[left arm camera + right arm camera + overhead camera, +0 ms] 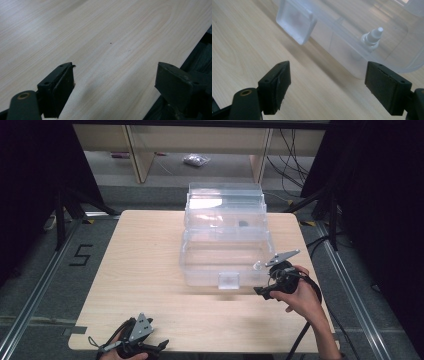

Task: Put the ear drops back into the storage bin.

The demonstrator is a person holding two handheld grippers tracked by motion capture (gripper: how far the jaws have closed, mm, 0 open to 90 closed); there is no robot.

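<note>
A clear plastic box (200, 270) stands in the middle of the light wooden table (140, 270) with its lid (225, 200) swung up at the back. Inside its front right corner lies a small white dropper bottle (372, 37). My right gripper (261, 291) hovers low over the table just off that corner, open, with nothing between its jaws (327, 75). It faces the box wall (342, 45) and the square front latch (295, 23). My left gripper (159, 347) rests at the table's near left edge, open over bare wood (115, 72).
A small dark item (243, 224) sits in the back part of the box. The latch (229, 280) sticks out from the front wall. Bare wood lies left of the box and in front of it. Black stands (65, 210) flank the table.
</note>
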